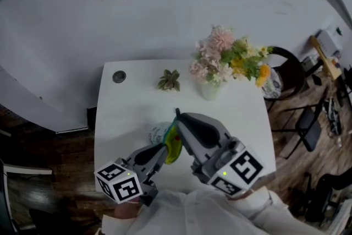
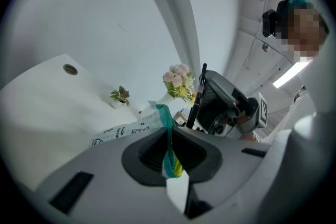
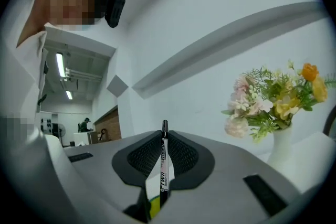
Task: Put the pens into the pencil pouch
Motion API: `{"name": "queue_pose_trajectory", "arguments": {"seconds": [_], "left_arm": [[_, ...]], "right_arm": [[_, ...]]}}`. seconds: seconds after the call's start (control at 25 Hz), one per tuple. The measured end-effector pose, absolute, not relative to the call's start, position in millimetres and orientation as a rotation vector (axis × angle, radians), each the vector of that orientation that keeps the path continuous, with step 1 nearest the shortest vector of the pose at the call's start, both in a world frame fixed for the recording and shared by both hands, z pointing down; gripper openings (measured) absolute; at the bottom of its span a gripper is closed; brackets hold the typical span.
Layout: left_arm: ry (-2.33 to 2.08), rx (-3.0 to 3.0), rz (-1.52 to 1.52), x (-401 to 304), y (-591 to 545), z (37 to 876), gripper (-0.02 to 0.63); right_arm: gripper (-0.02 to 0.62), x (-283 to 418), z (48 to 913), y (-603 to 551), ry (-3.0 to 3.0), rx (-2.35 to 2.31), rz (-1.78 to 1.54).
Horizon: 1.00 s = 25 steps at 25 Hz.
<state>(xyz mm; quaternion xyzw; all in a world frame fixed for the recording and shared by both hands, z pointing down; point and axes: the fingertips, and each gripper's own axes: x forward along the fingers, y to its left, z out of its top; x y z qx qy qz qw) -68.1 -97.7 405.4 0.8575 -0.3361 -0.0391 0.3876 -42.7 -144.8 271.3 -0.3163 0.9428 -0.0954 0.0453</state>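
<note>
Step in hand, as I judge it: bringing one pen to the mouth of the pouch for insertion. The white table (image 1: 124, 118) is mostly bare, and the pencil pouch (image 1: 171, 143) lies on it with its printed white body trailing on the top and its teal zipper rim lifted clear. A vase of flowers (image 1: 210, 89) and a small potted plant (image 1: 169, 80) stand well beyond the pouch, out of the way. The left claw (image 1: 163, 151) is nearly closed and pinches that zipper rim between its pads; yellow-green lining shows beside the teal band. The right claw (image 1: 180, 118) is clamped narrow on a pen (image 3: 164, 157), which lies along the jaws with its dark tip poking past them. To do this well, the left claw should hold the rim high and taut so the mouth gapes. The right claw should tip the pen's point down, line the barrel up with the pouch's length and enter on the lining side of the rim. It should let go only once most of the barrel is inside, since a pen laid across the rim would likely slide off onto the table. The pen sits above the pouch, just past its raised rim: near it, seemingly apart, and not in the opening. How wide the mouth stands I cannot tell.
</note>
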Motion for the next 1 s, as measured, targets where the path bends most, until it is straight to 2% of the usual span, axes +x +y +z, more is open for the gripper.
{"name": "queue_pose_trajectory", "arguments": {"seconds": [1.0], "left_arm": [[-0.873, 2.148, -0.151, -72, -100, 403, 0.031]], "right_arm": [[0.041, -41, 313, -136, 2.765, -0.954, -0.503]]}}
